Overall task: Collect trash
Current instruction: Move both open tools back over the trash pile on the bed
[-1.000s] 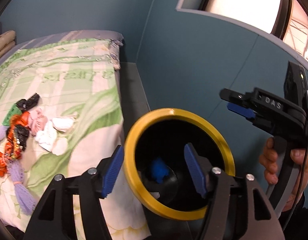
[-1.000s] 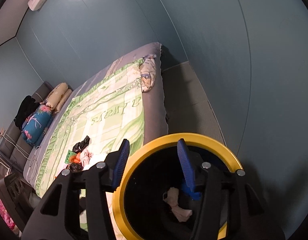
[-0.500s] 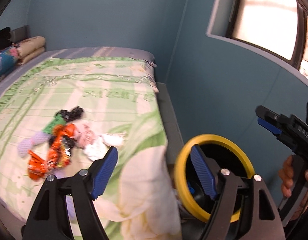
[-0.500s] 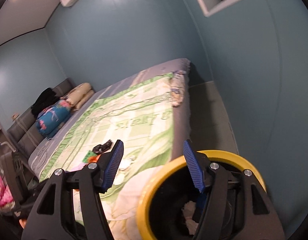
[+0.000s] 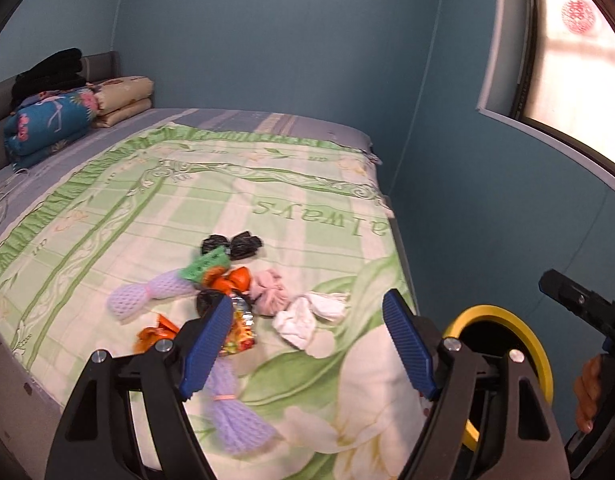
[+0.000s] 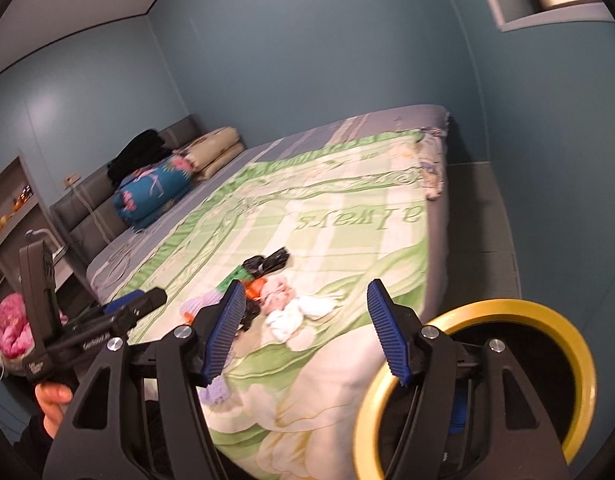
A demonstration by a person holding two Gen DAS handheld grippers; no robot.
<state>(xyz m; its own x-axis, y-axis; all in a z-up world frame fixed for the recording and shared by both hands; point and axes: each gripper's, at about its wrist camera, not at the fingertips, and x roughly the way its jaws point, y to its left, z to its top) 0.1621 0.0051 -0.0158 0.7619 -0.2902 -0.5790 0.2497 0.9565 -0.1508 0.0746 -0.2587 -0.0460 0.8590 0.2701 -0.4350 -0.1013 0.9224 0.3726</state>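
Trash pile [image 5: 243, 296] lay mid-frame on the bed [image 5: 107, 208], one yellow-rimmed bin [image 5: 503, 344] lower right, left gripper [image 5: 307, 348] and right gripper [image 6: 305, 328] both gaped empty, jaws just widened.

A bed [image 5: 267, 200] with a green floral cover fills a teal-walled room; folded bedding [image 5: 47, 120] is stacked at the far-left headboard [image 6: 87, 208], a bright window [image 5: 567, 80] at right.
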